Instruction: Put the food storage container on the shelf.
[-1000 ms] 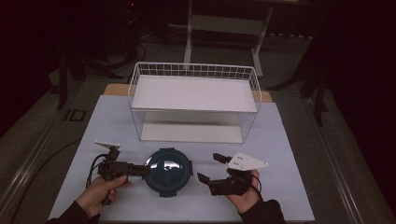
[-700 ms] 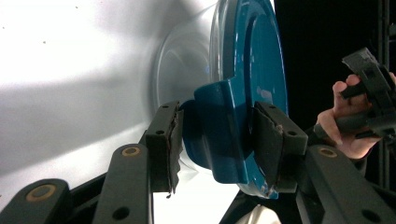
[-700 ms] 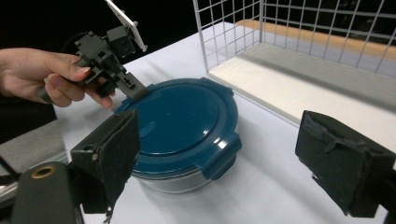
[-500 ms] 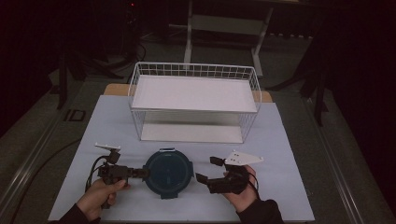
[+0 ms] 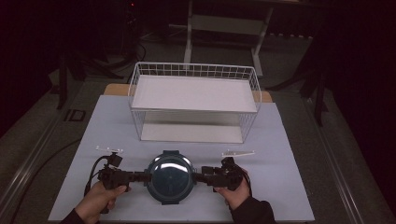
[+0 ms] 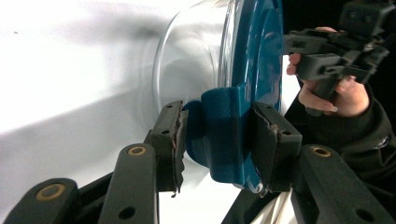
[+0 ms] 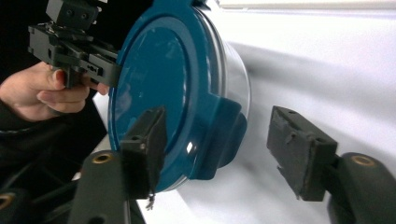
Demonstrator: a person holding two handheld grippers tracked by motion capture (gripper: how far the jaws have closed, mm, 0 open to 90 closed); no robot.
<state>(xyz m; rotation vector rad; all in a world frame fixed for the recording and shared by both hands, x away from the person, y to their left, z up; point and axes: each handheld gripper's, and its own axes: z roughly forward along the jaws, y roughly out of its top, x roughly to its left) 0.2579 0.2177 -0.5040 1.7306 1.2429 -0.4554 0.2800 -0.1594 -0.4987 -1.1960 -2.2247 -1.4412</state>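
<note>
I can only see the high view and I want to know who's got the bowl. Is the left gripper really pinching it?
Observer: Yes. The left gripper has its jaws shut on a blue latch tab of the lid.
Operator: And the other one?
Observer: The right gripper isn't pinching yet. Its jaws have just been closing around the tab on its side, with a gap at the far pad.
Operator: What's under the lid?
Observer: A clear glass bowl; the blue lid sits on top of it.
</note>
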